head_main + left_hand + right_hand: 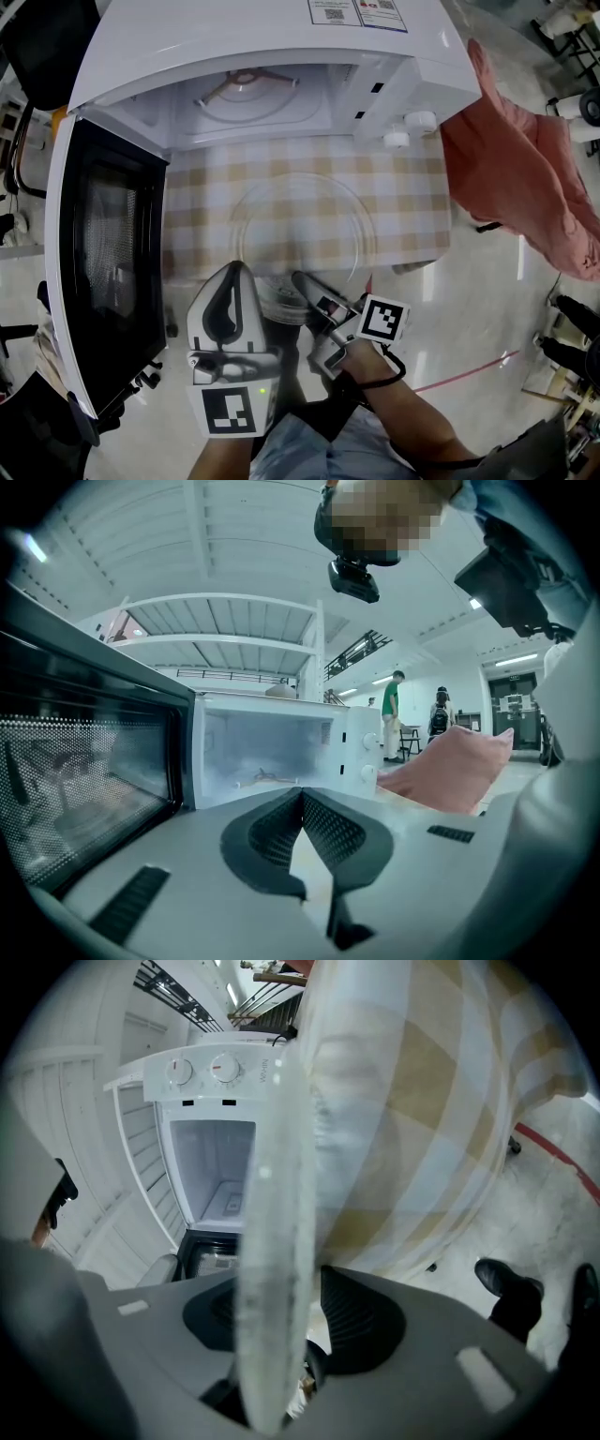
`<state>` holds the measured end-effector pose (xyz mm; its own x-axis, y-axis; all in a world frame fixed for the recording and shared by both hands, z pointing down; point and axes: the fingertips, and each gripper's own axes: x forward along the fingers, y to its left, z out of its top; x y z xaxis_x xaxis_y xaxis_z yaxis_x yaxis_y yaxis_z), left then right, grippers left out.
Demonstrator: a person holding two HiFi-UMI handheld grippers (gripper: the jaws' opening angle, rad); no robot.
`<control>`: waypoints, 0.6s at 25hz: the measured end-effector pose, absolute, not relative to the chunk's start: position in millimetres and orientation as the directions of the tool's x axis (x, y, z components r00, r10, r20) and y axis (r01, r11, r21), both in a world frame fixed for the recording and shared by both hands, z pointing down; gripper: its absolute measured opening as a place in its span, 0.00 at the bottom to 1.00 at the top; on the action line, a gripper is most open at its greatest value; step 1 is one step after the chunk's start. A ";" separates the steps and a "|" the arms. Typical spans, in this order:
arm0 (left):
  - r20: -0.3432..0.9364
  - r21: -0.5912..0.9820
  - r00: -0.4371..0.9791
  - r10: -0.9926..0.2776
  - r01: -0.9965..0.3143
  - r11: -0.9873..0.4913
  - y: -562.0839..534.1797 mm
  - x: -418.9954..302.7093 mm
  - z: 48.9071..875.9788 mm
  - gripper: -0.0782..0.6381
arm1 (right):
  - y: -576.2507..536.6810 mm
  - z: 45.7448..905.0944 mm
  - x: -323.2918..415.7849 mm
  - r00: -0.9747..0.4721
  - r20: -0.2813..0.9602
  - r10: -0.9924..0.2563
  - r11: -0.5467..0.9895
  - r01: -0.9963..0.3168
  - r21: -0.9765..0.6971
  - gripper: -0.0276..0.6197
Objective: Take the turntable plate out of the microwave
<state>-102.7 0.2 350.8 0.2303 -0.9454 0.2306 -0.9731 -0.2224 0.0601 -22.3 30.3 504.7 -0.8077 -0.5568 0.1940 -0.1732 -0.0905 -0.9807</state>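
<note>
The clear glass turntable plate (305, 234) is outside the microwave (281, 37), over the checked tablecloth (412, 206), its near rim past the table's front edge. My right gripper (302, 281) is shut on that near rim. In the right gripper view the plate's rim (272, 1241) stands edge-on between the jaws of the right gripper (291, 1307). My left gripper (239, 269) is shut and empty, its tip beside the plate's near-left rim; whether it touches I cannot tell. In its own view the left gripper (300, 794) points at the open microwave (272, 752).
The microwave door (103, 253) hangs open at the left. A roller ring (248, 89) lies on the cavity floor. A pink cloth (525, 187) is draped at the right. Two people (391, 714) stand far off behind the table.
</note>
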 end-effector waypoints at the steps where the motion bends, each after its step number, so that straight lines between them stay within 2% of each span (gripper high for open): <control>1: 0.229 0.060 0.230 -0.946 -0.973 -0.222 -0.9 -103.2 350.8 0.12 | 30.3 505.2 -22.7 -0.808 0.199 -0.555 -0.094 -0.177 -0.980 0.32; 6: 0.224 0.061 0.233 -0.946 -0.973 -0.225 -3.8 -103.0 348.9 0.12 | 31.2 503.6 -25.2 -0.815 0.189 -0.549 -0.069 -0.181 -0.981 0.32; 9: 0.221 0.063 0.238 -0.946 -0.971 -0.230 -3.4 -100.1 347.1 0.12 | 34.5 501.4 -28.6 -0.830 0.174 -0.529 -0.049 -0.175 -0.983 0.37; 15: 0.239 0.061 0.237 -0.942 -0.972 -0.229 1.2 -97.9 352.7 0.12 | 41.5 501.2 -32.4 -0.843 0.175 -0.509 -0.020 -0.192 -0.981 0.39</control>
<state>-97.9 1.2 352.7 0.2366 -0.9418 0.2390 -0.9716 -0.2288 0.0605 -32.4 41.5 501.2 -0.8428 -0.5089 0.1751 -0.1919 -0.0198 -0.9812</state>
